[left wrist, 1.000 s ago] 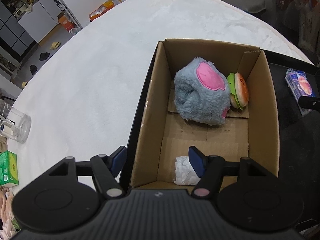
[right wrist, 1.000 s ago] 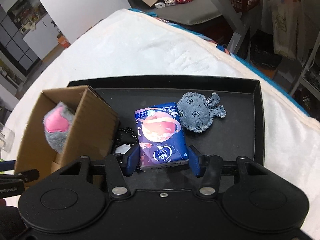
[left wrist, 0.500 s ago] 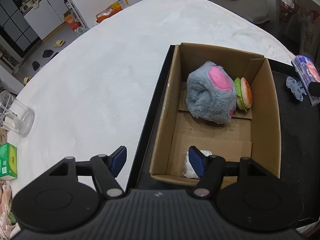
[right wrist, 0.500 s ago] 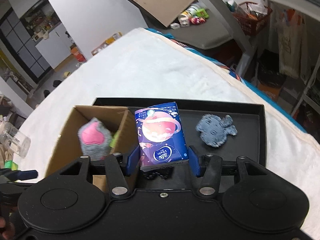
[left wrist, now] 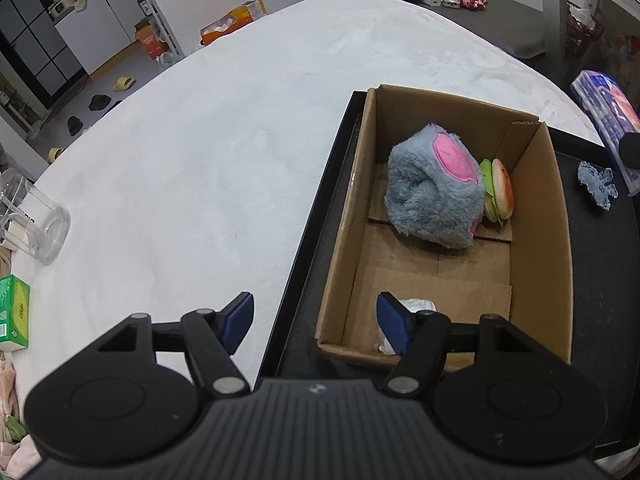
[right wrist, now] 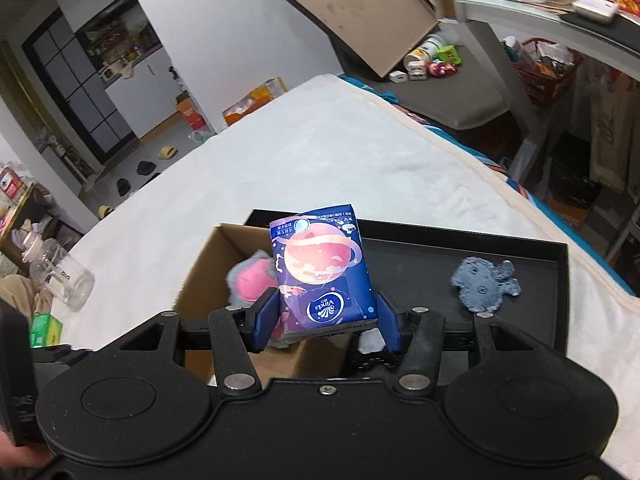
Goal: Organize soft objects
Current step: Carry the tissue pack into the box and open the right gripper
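Note:
My right gripper (right wrist: 326, 322) is shut on a blue tissue pack (right wrist: 322, 270) and holds it in the air above the right side of the cardboard box (right wrist: 200, 276). The pack also shows at the right edge of the left wrist view (left wrist: 608, 120). The box (left wrist: 532, 248) holds a grey and pink plush (left wrist: 434, 190), a burger toy (left wrist: 498, 194) and a white crumpled thing (left wrist: 416, 308). A small grey plush (right wrist: 484, 286) lies on the black tray (right wrist: 536, 252). My left gripper (left wrist: 316, 324) is open and empty over the tray's left rim.
A clear glass jar (left wrist: 28, 220) and a green box (left wrist: 14, 312) stand at the left on the white bed cover (left wrist: 200, 160). Beyond the bed are a floor with shoes, boxes and a desk.
My right gripper has lifted the tissue pack off the tray and carried it up and left toward the box. My left gripper has drawn back and left from the box.

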`<state>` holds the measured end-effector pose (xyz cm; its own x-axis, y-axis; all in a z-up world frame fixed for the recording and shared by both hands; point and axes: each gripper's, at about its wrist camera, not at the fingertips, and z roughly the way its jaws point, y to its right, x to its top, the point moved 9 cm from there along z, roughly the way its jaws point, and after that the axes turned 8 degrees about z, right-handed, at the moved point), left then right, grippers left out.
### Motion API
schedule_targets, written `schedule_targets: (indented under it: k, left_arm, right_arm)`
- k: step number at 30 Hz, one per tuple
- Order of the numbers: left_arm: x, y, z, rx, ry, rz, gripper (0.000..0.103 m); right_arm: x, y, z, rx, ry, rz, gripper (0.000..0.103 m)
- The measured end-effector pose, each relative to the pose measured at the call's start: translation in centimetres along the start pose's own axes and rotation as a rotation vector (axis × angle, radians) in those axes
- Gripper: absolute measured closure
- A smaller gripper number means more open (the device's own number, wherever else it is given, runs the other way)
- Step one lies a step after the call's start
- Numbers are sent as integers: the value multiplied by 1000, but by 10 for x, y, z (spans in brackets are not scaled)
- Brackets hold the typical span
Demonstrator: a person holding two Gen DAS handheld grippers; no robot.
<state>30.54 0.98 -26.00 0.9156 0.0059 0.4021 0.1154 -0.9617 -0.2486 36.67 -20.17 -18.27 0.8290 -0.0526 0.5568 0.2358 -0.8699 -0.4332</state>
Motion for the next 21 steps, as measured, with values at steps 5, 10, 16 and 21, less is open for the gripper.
schedule_targets:
  k: [5,10,16,21]
  left_arm:
    - [-2,-1,0,-9,9,-6,41]
    - [-6,-4,5,-21,1,-21,51]
    - [-9,-8,9,-30,6,-28,57]
    - [-12,-11,16,-54,-1,-49,70]
  right_arm:
    - [-1,-17,0,22,-8,-22,52]
    - [-4,-33,2,36,-20,-51,52]
    - [-11,-48,9,48,-43,-63,52]
    - [-18,-57,16,57,-65,-67,52]
